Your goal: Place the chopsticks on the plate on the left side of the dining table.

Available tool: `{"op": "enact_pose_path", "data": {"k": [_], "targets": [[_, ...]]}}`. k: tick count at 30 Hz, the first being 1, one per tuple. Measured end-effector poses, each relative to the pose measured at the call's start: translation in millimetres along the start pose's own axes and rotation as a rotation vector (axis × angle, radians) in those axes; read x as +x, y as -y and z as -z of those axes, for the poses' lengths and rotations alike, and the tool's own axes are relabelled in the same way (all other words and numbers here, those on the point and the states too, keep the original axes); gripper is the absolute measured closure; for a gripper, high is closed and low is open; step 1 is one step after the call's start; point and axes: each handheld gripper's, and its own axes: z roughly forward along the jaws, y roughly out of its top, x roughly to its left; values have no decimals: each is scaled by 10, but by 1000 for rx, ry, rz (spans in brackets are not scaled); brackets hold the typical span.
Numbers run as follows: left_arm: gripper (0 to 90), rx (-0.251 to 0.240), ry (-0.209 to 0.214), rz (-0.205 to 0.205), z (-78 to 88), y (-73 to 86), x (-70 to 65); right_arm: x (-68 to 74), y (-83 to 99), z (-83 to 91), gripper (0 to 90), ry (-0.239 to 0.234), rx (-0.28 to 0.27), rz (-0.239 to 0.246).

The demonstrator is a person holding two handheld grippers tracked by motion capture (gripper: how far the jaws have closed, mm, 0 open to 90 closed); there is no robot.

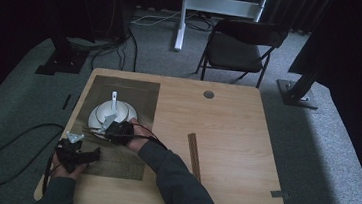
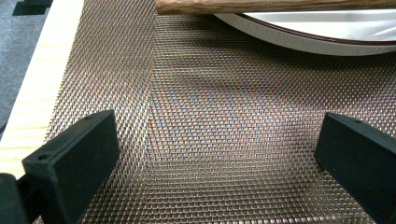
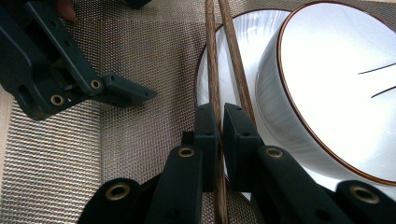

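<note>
A white bowl (image 1: 111,113) with a brown rim (image 3: 336,84) sits on a white plate (image 3: 261,42) on a woven placemat (image 1: 124,91); a white spoon (image 1: 114,100) stands in it. My right gripper (image 1: 112,131) (image 3: 220,112) is shut on a pair of brown wooden chopsticks (image 3: 215,56), which lie across the plate's near rim. My left gripper (image 1: 89,153) (image 2: 215,135) is open just above the mat, nothing between its jaws, close in front of the plate (image 2: 303,39) and the chopsticks (image 2: 280,5). The left gripper (image 3: 70,74) lies beside the chopsticks' far end.
A second pair of dark chopsticks (image 1: 194,156) lies on the bare wooden table (image 1: 232,127) right of the mat. A round hole (image 1: 209,94) marks the table's far edge. A folding chair (image 1: 239,47) stands beyond the table, and cables (image 1: 9,141) trail on the floor at left.
</note>
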Motion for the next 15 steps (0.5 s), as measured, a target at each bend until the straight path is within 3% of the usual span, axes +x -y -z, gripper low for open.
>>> {"op": "enact_pose_path", "data": {"k": [15], "targets": [[2, 0, 1, 1, 0, 0, 0, -8, -7, -67, 847, 2, 19, -8]]}}
